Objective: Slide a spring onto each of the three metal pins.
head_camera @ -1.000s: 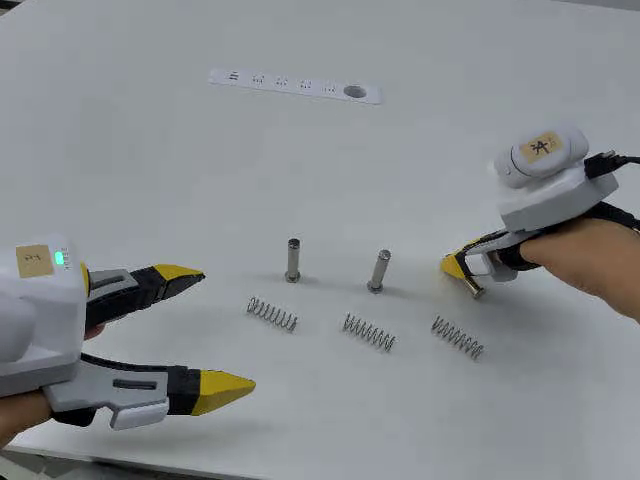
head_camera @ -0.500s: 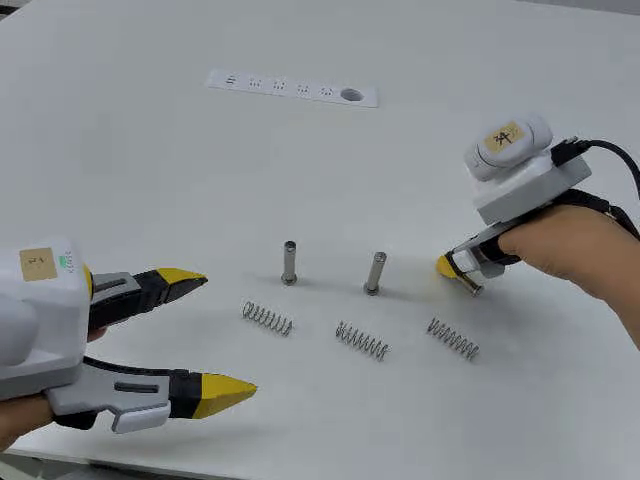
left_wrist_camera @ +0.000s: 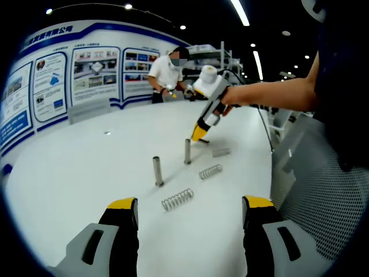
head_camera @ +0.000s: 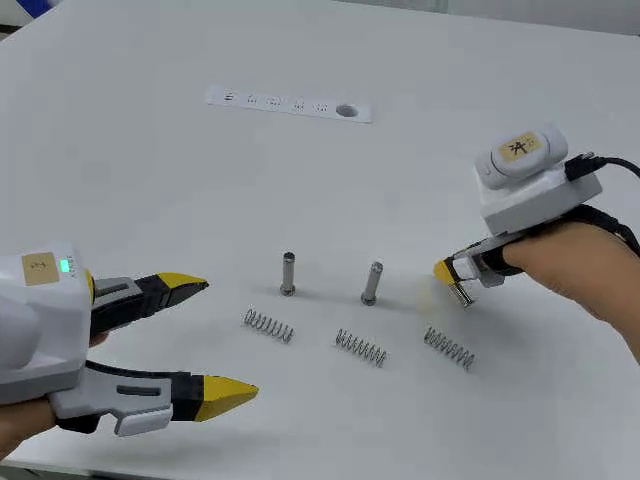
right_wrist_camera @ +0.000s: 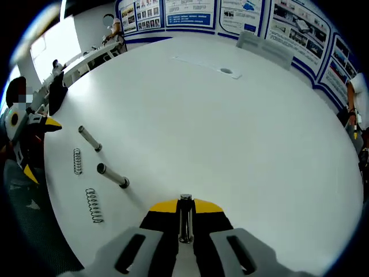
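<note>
Bright and evenly lit in the head view; white desk close to overexposed, low in contrast, without hard glare. Lit from overhead by ceiling strip lights and small spotlights, as seen in the left gripper view. Faint, soft shadows only, beside the upright pins and under the left tool. Sharp at centre in all three views. Strong fisheye bending in both gripper views, with wall posters curved and softened toward the edges. Blown-out window at upper left of the right gripper view. Slight sheen on the held pin.
</note>
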